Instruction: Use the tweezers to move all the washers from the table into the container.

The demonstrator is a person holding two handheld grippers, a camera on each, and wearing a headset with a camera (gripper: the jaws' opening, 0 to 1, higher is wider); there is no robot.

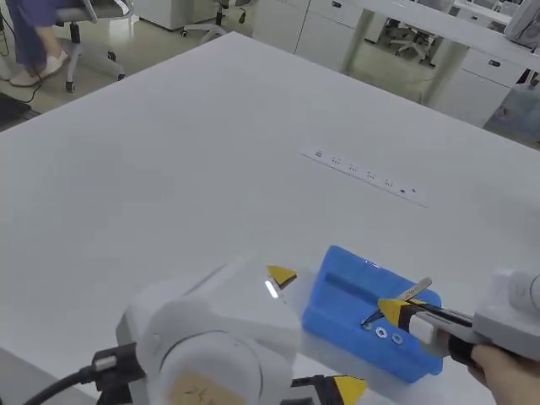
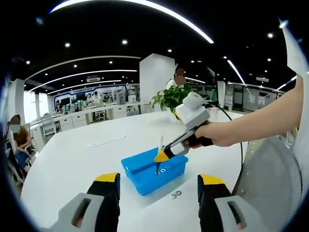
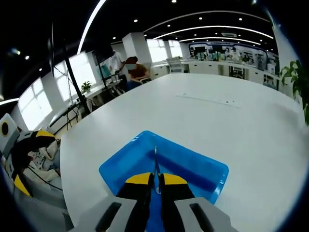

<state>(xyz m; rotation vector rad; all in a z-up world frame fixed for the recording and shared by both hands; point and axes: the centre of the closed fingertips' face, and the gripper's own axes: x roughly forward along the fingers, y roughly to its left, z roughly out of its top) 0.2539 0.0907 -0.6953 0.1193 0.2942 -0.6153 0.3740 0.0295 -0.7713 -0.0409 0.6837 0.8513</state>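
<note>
A blue container [image 1: 342,283] stands on the white table [image 1: 211,160], with two washers [image 1: 388,335] lying inside it. My right gripper [image 1: 396,309] is shut on thin metal tweezers [image 1: 373,318], whose tips reach down into the container. In the right gripper view the tweezers [image 3: 155,162] stick out between the closed jaws over the container [image 3: 198,169]. My left gripper [image 2: 158,180] is open, just short of the container [image 2: 140,176]. Two washers [image 2: 175,195] lie on the table in front of it.
A strip of sockets [image 1: 363,175] is set into the table further back. A potted plant [image 2: 170,96] stands behind the container. Office chairs [image 1: 76,17] and other desks stand beyond the table's edge, and people sit at the far side.
</note>
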